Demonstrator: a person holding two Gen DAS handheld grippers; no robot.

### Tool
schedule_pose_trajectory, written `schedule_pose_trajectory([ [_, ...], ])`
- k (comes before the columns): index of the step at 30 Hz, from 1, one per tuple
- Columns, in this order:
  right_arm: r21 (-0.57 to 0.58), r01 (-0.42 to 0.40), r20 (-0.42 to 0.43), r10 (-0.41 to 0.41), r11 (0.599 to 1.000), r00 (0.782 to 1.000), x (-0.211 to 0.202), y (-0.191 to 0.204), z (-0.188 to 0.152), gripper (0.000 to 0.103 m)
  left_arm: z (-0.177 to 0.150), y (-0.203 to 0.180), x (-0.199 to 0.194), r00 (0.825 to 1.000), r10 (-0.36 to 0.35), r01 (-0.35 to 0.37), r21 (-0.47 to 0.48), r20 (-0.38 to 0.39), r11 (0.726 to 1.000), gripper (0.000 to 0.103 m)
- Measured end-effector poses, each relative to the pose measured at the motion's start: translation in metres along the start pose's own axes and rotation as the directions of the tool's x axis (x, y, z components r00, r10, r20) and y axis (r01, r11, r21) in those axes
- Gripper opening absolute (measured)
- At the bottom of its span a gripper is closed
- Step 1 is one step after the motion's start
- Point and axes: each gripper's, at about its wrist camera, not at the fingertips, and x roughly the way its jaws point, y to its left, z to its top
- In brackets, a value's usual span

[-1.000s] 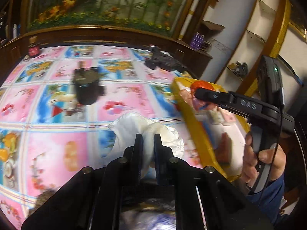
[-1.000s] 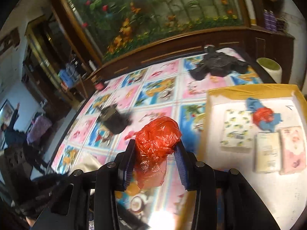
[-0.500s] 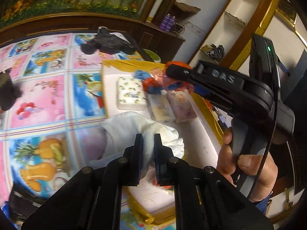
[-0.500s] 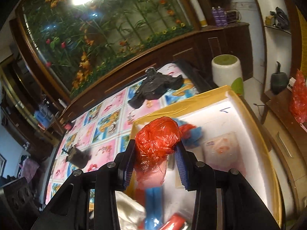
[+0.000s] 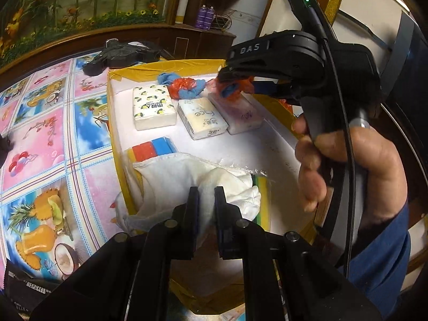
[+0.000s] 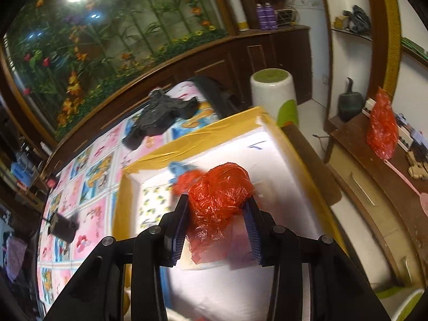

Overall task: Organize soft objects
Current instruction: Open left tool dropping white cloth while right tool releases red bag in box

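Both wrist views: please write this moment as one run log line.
left hand-held gripper: shut on white cloth | right hand-held gripper: shut on red plastic bag | both over tray

The worktop (image 5: pixel 40 133) wears a glossy cloth printed in pink and blue squares with fruit, drinks and flowers. On its right side lies a shallow white tray with a yellow taped rim (image 5: pixel 113 123), reaching to the worktop's right edge. At the far end, just beyond the tray's far rim, sits a crumpled black plastic bag (image 5: pixel 120 54). Out on the left part of the cloth, well apart from the tray, stands a small dark object (image 6: pixel 62 226), blurred so its kind cannot be told. At the near left corner a black printed packet (image 5: pixel 24 286) lies on the cloth, partly cut off by the frame.
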Motion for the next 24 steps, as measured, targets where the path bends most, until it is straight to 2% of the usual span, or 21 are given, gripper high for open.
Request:
schedule_pose_trajectory([
  [5,0.072,0.063,0.022,-0.064,0.995,0.998,-0.005,-0.018,0.007,0.039,-0.001,-0.001,0.003,1.0,0.004,-0.004,0.005,-0.004,1.0,0.008],
  [10,0.085,0.084,0.001,-0.084,0.993,0.996,0.0,-0.016,0.008,0.039,-0.002,0.001,0.005,1.0,0.005,-0.005,-0.004,-0.01,1.0,0.008],
  [16,0.082,0.046,-0.005,-0.046,0.996,0.999,0.015,-0.01,0.015,0.04,-0.003,0.0,0.005,1.0,0.011,-0.011,0.002,-0.009,1.0,0.008],
  [21,0.062,0.037,-0.026,-0.036,0.997,0.999,0.026,-0.014,0.017,0.044,-0.004,-0.001,0.005,1.0,0.01,-0.01,0.004,0.002,1.0,0.008],
  [24,0.055,0.044,-0.028,-0.043,0.997,0.999,0.027,-0.016,0.019,0.053,-0.004,-0.001,0.003,1.0,0.004,-0.004,0.004,0.012,1.0,0.011],
])
